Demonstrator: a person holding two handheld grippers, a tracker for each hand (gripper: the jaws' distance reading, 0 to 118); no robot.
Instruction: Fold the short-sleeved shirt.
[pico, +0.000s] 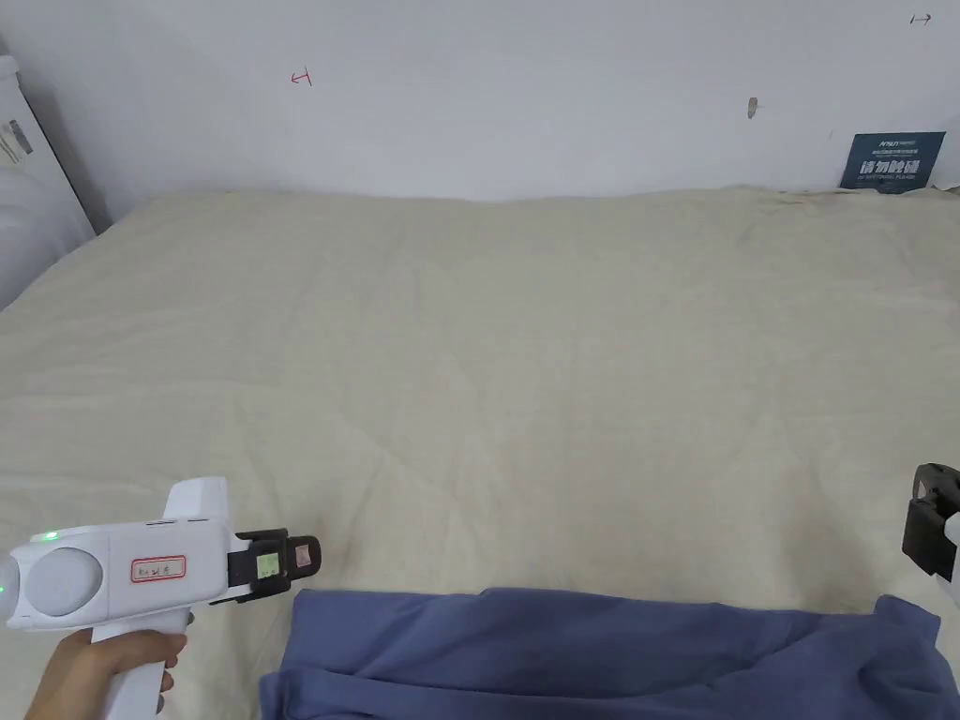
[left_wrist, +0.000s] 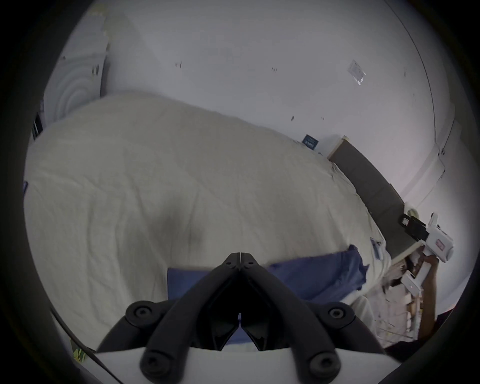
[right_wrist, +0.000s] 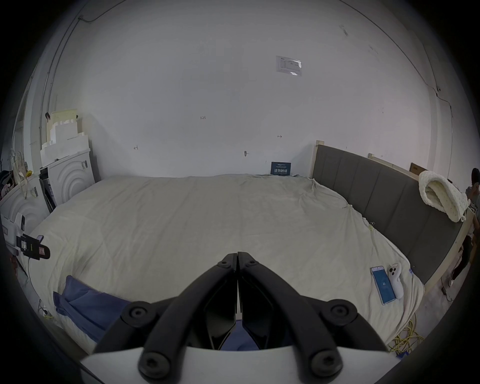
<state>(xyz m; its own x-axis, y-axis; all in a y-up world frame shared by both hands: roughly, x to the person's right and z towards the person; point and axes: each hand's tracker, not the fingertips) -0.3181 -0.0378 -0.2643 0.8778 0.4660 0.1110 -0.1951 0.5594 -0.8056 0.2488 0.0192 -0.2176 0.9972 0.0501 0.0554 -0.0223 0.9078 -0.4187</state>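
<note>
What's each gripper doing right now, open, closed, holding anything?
Left gripper: jaws closed, empty, above the shirt.
Right gripper: jaws closed, empty.

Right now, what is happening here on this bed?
A person stands at the bed with a gripper in each hand. The blue shirt lies bunched at the near edge, not yet folded. The left gripper and right gripper are both shut with nothing between the jaws, held above the shirt.
</note>
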